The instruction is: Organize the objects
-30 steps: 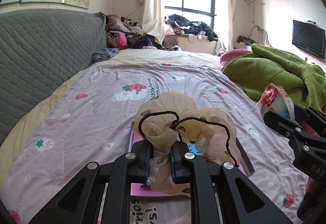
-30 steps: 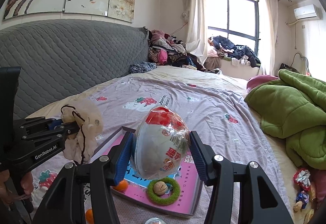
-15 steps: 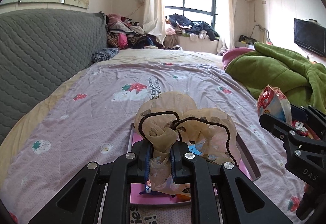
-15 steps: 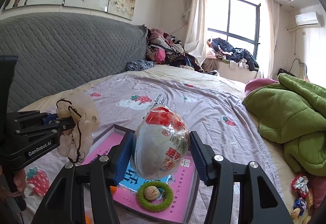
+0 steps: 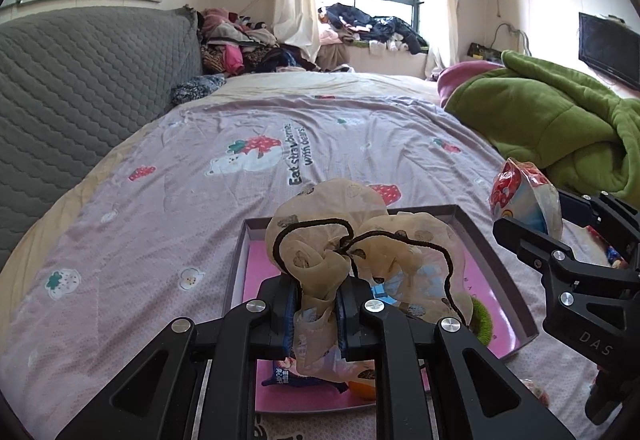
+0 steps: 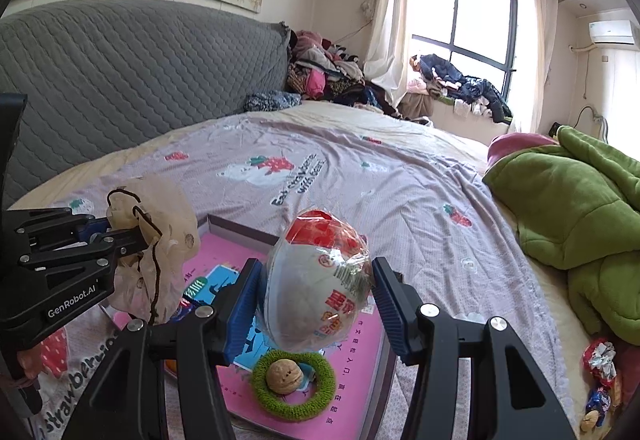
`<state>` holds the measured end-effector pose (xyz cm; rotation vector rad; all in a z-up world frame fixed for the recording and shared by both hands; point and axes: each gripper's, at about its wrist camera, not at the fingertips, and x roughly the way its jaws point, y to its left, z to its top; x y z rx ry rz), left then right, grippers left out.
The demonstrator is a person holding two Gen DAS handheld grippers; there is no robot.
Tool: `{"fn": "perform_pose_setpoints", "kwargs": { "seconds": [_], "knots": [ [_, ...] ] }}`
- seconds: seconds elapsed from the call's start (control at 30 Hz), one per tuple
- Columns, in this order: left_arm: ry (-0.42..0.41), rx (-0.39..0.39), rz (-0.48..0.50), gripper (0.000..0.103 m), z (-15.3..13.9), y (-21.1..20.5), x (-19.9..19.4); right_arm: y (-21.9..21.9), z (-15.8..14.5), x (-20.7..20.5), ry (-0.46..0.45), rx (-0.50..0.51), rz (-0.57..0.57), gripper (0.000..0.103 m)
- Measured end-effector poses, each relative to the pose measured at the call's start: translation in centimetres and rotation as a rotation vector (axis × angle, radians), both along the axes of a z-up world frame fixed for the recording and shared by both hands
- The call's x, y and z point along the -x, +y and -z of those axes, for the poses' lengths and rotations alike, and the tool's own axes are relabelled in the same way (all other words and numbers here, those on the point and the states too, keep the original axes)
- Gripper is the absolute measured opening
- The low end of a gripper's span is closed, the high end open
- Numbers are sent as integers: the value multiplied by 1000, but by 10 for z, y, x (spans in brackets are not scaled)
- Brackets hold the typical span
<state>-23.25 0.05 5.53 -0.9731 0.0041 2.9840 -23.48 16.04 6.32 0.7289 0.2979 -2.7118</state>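
Observation:
My left gripper (image 5: 318, 314) is shut on a beige sheer scrunchie (image 5: 352, 244) and holds it above the pink-lined tray (image 5: 516, 304). It also shows at the left of the right wrist view (image 6: 132, 236), with the scrunchie (image 6: 164, 240). My right gripper (image 6: 316, 304) is shut on a plastic-wrapped bowl (image 6: 320, 276) with red print, above the tray (image 6: 360, 360). The bowl (image 5: 524, 196) shows at the right in the left wrist view. In the tray lie a green fuzzy ring (image 6: 296, 386) around a walnut (image 6: 285, 375), a blue packet (image 6: 208, 286) and an orange thing (image 5: 362, 390).
The tray lies on a bed with a lilac strawberry-print sheet (image 5: 248, 160). A green blanket (image 5: 552, 124) is heaped at the right. A grey quilted headboard (image 5: 80, 80) is at the left. Small wrapped sweets (image 6: 600, 372) lie at the bed's right edge.
Both grippers have moved forward over the tray with their loads still held. More of the tray's far rim and inside now shows.

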Motion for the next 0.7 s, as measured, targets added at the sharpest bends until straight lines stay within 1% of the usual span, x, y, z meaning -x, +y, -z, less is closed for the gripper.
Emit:
{"fn": "perform_pose_setpoints", "kwargs": {
  "seconds": [0.4,0.53,0.7],
  "knots": [
    [-99,2,-9,17,32,-4,26,-7,38,24,-89,-47,-8,55],
    [-144,0,-5,17,43,-4,35,-3,51,33,-128,-52,7,55],
    [-164,-1,0,17,53,-1,41,5,67,44,-171,-72,48,55]
  ]
}}
